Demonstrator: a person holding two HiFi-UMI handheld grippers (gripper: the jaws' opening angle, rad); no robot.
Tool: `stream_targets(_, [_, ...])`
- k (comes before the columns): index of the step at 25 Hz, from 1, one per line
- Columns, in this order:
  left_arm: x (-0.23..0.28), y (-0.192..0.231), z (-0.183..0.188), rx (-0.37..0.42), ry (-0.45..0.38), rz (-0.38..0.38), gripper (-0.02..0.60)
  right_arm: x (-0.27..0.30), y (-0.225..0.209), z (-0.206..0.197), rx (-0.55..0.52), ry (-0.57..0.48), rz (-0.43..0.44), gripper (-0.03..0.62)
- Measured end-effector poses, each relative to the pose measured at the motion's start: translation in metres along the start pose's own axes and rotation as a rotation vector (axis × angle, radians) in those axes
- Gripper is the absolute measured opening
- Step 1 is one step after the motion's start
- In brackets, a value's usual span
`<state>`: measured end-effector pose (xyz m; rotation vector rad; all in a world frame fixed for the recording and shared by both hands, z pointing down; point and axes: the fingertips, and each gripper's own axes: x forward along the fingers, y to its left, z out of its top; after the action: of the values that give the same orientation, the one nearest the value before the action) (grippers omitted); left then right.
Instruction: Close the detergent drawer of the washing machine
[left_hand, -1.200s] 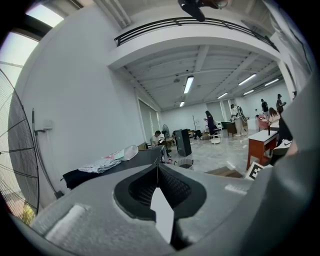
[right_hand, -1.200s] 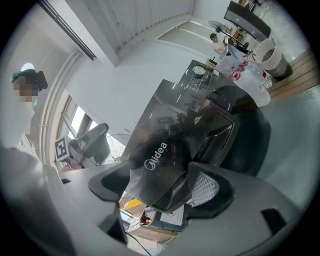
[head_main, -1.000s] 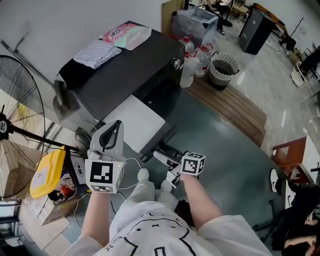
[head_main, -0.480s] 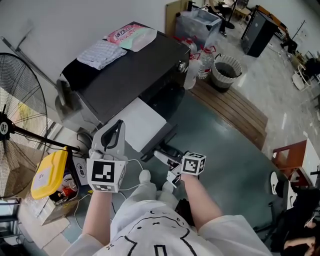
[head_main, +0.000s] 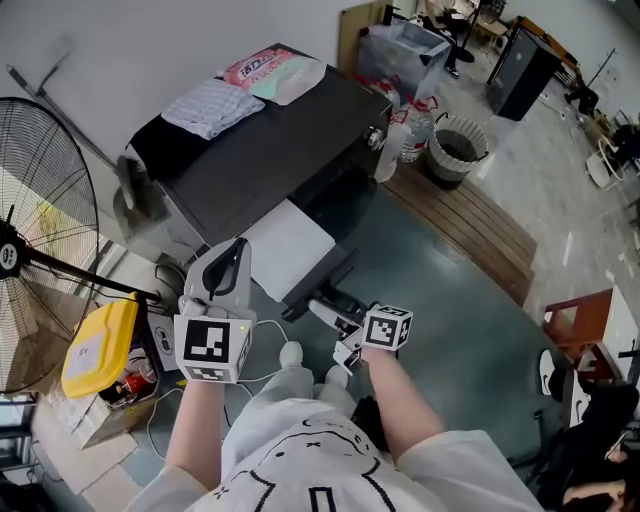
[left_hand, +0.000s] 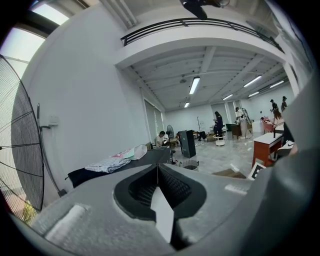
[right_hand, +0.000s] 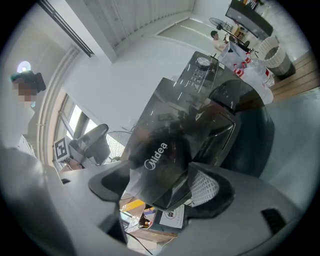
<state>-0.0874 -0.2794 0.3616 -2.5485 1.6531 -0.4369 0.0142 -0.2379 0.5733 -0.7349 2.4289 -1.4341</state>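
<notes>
A black washing machine (head_main: 270, 150) stands ahead of me, its front facing down-right. Its detergent drawer (head_main: 290, 245) sticks out towards me, pale on top. My right gripper (head_main: 335, 322) is at the drawer's outer end. In the right gripper view the dark drawer front (right_hand: 160, 155) with a white logo fills the gap of the right gripper (right_hand: 162, 192), whose jaws stand wide apart on either side of it. My left gripper (head_main: 235, 248) is held up left of the drawer, clear of it. In the left gripper view the left gripper (left_hand: 157, 172) is shut and empty.
A folded cloth (head_main: 215, 105) and a pink packet (head_main: 275, 72) lie on the machine's top. A standing fan (head_main: 40, 250) and a yellow container (head_main: 95, 345) are at the left. Bottles (head_main: 400, 135), a waste basket (head_main: 452, 150) and a wooden platform (head_main: 470, 220) are to the right.
</notes>
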Motion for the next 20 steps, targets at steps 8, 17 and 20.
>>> stream_targets(8, [0.005,0.016,-0.003,-0.013,0.002,0.016,0.018,0.016,0.0,0.003,0.002,0.013,-0.002,0.354])
stream_targets(17, [0.014,0.031,-0.005,-0.019,0.005,0.03,0.018,0.035,-0.002,0.008,0.002,0.03,0.002,0.354])
stream_targets(20, [0.017,0.035,-0.007,-0.018,0.007,0.031,0.018,0.042,-0.003,0.01,0.003,0.033,0.003,0.354])
